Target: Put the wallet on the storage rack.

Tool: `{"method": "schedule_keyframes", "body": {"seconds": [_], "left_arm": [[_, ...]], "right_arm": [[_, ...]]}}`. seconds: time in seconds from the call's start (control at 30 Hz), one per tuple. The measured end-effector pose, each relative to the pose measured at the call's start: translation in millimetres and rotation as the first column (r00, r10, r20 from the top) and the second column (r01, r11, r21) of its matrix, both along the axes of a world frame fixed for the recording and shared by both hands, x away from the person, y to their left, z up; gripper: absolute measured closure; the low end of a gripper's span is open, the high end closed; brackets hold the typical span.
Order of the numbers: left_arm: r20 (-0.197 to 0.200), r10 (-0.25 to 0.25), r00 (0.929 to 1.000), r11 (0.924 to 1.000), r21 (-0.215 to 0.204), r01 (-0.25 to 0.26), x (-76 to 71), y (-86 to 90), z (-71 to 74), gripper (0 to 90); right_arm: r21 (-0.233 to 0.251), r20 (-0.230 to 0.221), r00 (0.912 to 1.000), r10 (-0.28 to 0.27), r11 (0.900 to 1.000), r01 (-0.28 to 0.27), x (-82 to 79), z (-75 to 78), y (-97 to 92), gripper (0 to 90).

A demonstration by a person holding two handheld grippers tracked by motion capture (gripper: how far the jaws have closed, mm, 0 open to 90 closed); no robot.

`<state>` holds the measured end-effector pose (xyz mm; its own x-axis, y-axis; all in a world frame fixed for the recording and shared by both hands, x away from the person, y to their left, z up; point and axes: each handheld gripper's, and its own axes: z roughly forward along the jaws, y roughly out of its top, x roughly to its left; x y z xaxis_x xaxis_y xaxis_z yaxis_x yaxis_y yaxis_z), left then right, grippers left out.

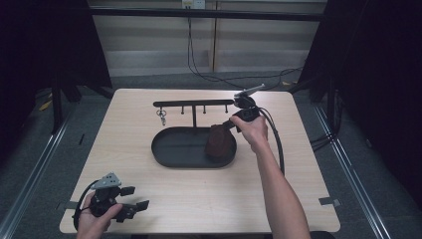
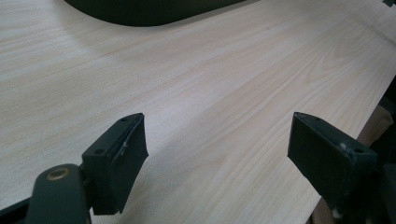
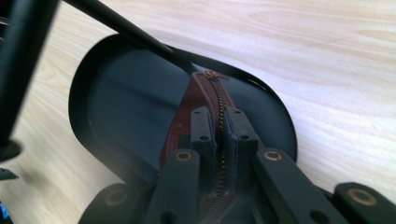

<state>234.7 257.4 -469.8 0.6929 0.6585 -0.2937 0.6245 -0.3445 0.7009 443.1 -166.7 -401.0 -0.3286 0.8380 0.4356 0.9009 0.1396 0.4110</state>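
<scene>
Right of centre in the high view, the right gripper (image 1: 230, 124) reaches in from the upper right, held by the person's right hand (image 1: 254, 130), whose forearm runs down to the bottom edge of the frame. Its jaws are clamped tight on a dark reddish-brown zip pouch (image 1: 220, 141), which sits at the right end of the black oval tray (image 1: 169, 149), its lower part within the tray's rim. From the right gripper view, the two black jaws rise from the bottom centre and pinch the pouch (image 3: 184, 116) along its top seam, with the brass zipper (image 3: 217, 95) running up between them; whether the pouch's underside touches the tray (image 3: 121, 102) floor I cannot tell.

Behind the tray, toward the upper middle of the high view, stands a black rack (image 1: 193, 104), its horizontal bar set with short pegs, and a small set of keys (image 1: 161, 116) hangs at the bar's left end. A thin black rod (image 3: 121, 25) of this rack crosses the upper left of the right gripper view.

At the lower left of the high view, the left gripper (image 1: 135, 200) rests in the person's left hand (image 1: 94, 219) near the table (image 1: 199, 199) edge, well apart from the tray. The left gripper view shows its jaws spread wide over bare light wood, nothing between them.
</scene>
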Motion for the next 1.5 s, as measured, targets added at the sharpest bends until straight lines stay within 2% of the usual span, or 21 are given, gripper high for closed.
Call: {"method": "schedule_keyframes", "body": {"seconds": [0.1, 0.17, 0.27, 0.43, 0.47, 0.63, 0.83, 0.97, 1.13, 1.2, 1.33, 1.37, 1.5], "left_arm": [[0.000, -0.004, 1.0000, 1.0000, 0.003, 0.004, 0.5, 0.2, 0.0, 19.5], [-0.001, -0.001, 1.0000, 1.0000, 0.002, 0.001, 0.3, -0.1, -0.1, 19.5], [0.000, -0.004, 1.0000, 1.0000, 0.004, 0.004, 0.4, 0.1, -0.1, 19.5], [-0.003, -0.008, 1.0000, 1.0000, 0.004, 0.008, 0.4, -0.2, 0.1, 19.5], [-0.004, -0.008, 1.0000, 1.0000, 0.003, 0.008, 0.3, -0.3, 0.1, 19.5], [-0.002, -0.005, 1.0000, 1.0000, 0.006, 0.005, 0.7, -0.5, -0.2, 19.5], [-0.003, -0.003, 1.0000, 1.0000, 0.009, 0.004, 0.8, -0.8, -0.5, 19.5], [-0.005, -0.005, 1.0000, 1.0000, 0.009, 0.005, 0.9, -1.1, -0.7, 19.5], [-0.003, -0.008, 1.0000, 0.9999, 0.008, 0.008, 0.6, -0.5, -0.2, 19.5], [-0.003, -0.005, 1.0000, 1.0000, 0.008, 0.005, 0.9, -0.3, -0.2, 19.5], [-0.003, -0.006, 1.0000, 0.9999, 0.008, 0.006, 0.9, -0.5, -0.2, 19.5], [-0.004, -0.006, 1.0000, 1.0000, 0.007, 0.006, 0.9, -0.4, -0.2, 19.5], [-0.004, -0.004, 1.0000, 1.0000, 0.004, 0.004, 1.0, -0.1, 0.0, 19.5]], "right_arm": [[0.008, 0.012, 0.9999, 0.003, 1.0000, -0.003, -0.1, -5.5, 2.1, 83.3], [0.030, 0.028, 0.9996, -0.001, 0.9996, 0.000, -0.2, -13.0, 2.2, 83.3], [0.054, 0.029, 0.9996, -0.005, 0.9985, 0.003, -0.6, -18.9, 0.5, 83.2], [0.055, 0.024, 0.9997, 0.003, 0.9985, -0.004, -1.4, -24.4, -0.3, 82.6], [0.042, 0.027, 0.9996, 0.009, 0.9991, -0.010, -2.0, -29.6, -0.7, 83.3], [0.055, 0.017, 0.9998, -0.005, 0.9985, 0.004, -2.7, -41.7, -4.7, 83.0], [0.034, 0.015, 0.9998, -0.011, 0.9994, 0.011, -3.6, -45.4, -5.8, 82.1], [0.048, 0.046, 0.9987, -0.021, 0.9987, 0.018, -5.4, -51.3, -6.6, 81.7], [0.048, 0.047, 0.9987, -0.023, 0.9986, 0.020, -5.4, -55.0, -6.2, 81.4], [0.034, 0.034, 0.9992, -0.021, 0.9992, 0.020, -5.2, -55.9, -6.8, 80.9], [0.022, 0.040, 0.9989, -0.023, 0.9995, 0.022, -6.4, -57.1, -7.1, 78.6], [0.019, 0.046, 0.9984, -0.033, 0.9993, 0.032, -7.0, -56.8, -7.1, 71.7], [0.037, 0.053, 0.9980, -0.035, 0.9988, 0.033, -8.4, -53.8, -6.7, 66.7]]}}
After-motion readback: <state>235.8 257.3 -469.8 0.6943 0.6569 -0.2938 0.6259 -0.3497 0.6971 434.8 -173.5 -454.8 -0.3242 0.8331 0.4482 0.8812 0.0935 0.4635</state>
